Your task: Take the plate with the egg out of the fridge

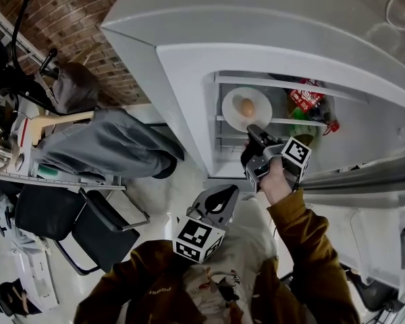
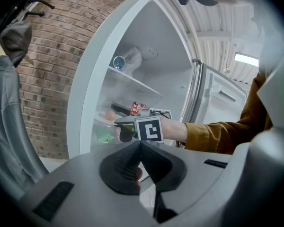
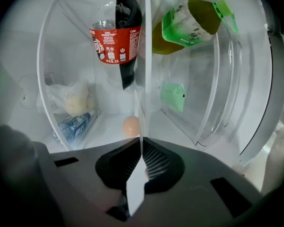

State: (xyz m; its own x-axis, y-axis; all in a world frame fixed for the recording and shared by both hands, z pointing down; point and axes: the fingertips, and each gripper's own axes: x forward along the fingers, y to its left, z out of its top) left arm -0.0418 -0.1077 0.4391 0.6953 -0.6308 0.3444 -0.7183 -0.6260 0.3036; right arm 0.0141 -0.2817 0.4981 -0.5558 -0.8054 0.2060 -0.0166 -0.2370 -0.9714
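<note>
A white plate (image 1: 232, 111) carrying a brown egg (image 1: 247, 106) rests on a glass shelf inside the open fridge (image 1: 189, 66). My right gripper (image 1: 254, 132) reaches in from below and is shut on the plate's near rim. In the right gripper view the plate (image 3: 143, 98) runs edge-on as a thin white line between the jaws, with the egg (image 3: 131, 126) just left of it. My left gripper (image 1: 219, 196) hangs low in front of the person's chest, outside the fridge. It is shut with nothing in it (image 2: 140, 144). From there the egg (image 2: 110, 115) shows on its shelf.
A cola bottle (image 3: 116, 37), a green tea bottle (image 3: 189, 18), a green packet (image 3: 173, 96), a clear bag (image 3: 73, 100) and a blue can (image 3: 75, 125) share the fridge. The fridge door (image 1: 364, 177) stands open at right. A black chair (image 1: 88, 228) and a grey jacket (image 1: 101, 144) are at left.
</note>
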